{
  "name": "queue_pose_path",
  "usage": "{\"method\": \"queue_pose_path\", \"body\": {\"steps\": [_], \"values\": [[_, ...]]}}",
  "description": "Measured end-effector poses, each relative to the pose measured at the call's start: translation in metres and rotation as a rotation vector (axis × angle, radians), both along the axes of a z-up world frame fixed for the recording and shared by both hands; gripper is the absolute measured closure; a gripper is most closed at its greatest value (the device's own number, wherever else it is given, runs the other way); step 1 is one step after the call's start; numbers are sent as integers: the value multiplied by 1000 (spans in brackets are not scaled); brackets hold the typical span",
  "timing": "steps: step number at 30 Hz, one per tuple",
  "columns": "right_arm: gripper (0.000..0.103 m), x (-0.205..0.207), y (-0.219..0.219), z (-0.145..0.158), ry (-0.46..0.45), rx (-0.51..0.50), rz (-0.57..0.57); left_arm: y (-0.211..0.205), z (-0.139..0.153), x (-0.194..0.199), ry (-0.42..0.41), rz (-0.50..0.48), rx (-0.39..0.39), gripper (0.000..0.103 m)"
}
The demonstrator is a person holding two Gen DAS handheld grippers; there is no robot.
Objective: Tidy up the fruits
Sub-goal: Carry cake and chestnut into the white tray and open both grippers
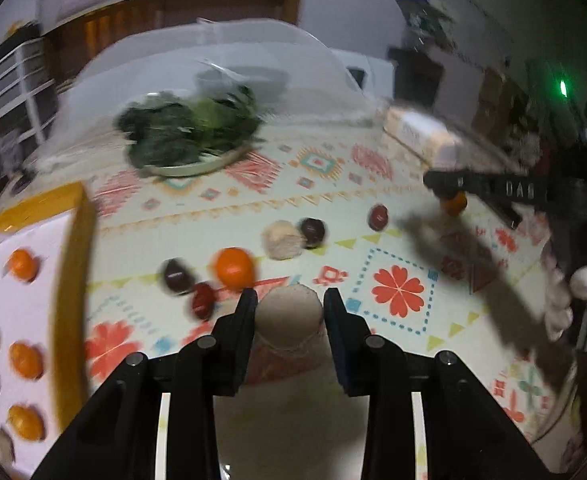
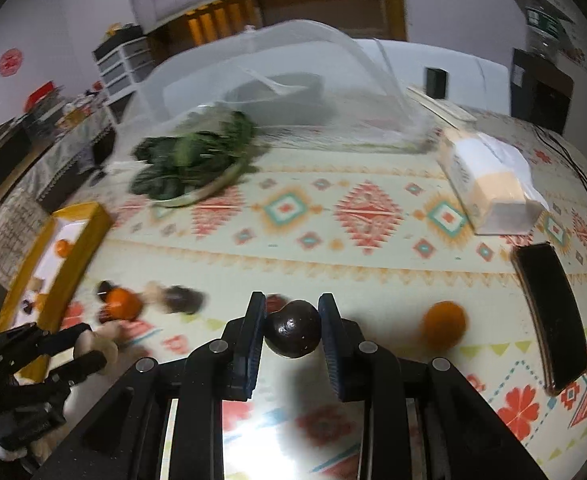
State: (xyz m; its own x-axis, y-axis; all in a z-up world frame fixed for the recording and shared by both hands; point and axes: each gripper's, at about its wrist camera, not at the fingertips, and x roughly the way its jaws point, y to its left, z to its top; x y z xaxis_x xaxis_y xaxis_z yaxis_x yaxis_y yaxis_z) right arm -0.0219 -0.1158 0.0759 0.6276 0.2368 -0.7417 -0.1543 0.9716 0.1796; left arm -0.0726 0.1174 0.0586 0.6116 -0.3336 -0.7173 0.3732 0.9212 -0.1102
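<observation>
My left gripper (image 1: 289, 300) is shut on a beige round fruit (image 1: 287, 316) above the patterned tablecloth. Ahead lie an orange (image 1: 235, 268), dark round fruits (image 1: 177, 276), a red one (image 1: 202, 301), another beige fruit (image 1: 282, 239) and a dark one (image 1: 313, 232). A yellow-rimmed tray (image 1: 75, 240) at the left holds several oranges and other fruits. My right gripper (image 2: 291, 306) is shut on a dark purple-brown fruit (image 2: 292, 330). An orange (image 2: 443, 326) lies to its right. The left gripper (image 2: 73, 344) shows at the lower left of the right wrist view.
A plate of leafy greens (image 2: 189, 160) sits under a mesh food cover (image 2: 293, 80) at the back. A white and yellow box (image 2: 489, 184) and a dark curved object (image 2: 549, 320) lie at the right. The tray (image 2: 81, 252) stands at the left edge.
</observation>
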Motion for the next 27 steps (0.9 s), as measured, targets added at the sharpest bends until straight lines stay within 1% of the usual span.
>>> {"method": "queue_pose_path", "body": {"steps": [3, 4, 7, 8, 11, 13, 15, 18, 20, 24, 27], "values": [[74, -6, 34, 9, -3, 41, 71, 40, 15, -8, -12, 78, -35, 70], [74, -8, 51, 12, 1, 65, 108, 61, 20, -10, -16, 121, -49, 70], [74, -9, 95, 16, 9, 105, 195, 105, 29, -12, -30, 230, -52, 70], [74, -9, 111, 16, 14, 121, 227, 125, 30, -11, -22, 275, -60, 70], [74, -9, 164, 15, 44, 192, 337, 167, 29, -7, -3, 372, -77, 70], [74, -6, 200, 11, 83, 261, 413, 195, 25, -2, 9, 431, -83, 70], [74, -3, 231, 6, 107, 287, 460, 216, 20, 4, 23, 476, -83, 70], [74, 2, 273, -4, 133, 286, 507, 240, 11, 15, 47, 517, -83, 70], [74, 7, 294, -12, 152, 288, 522, 251, 6, 18, 60, 539, -85, 70], [74, 17, 324, -24, 157, 247, 518, 271, -3, 19, 88, 565, -112, 70], [73, 25, 336, -35, 165, 207, 507, 276, -4, 16, 84, 569, -135, 70]]}}
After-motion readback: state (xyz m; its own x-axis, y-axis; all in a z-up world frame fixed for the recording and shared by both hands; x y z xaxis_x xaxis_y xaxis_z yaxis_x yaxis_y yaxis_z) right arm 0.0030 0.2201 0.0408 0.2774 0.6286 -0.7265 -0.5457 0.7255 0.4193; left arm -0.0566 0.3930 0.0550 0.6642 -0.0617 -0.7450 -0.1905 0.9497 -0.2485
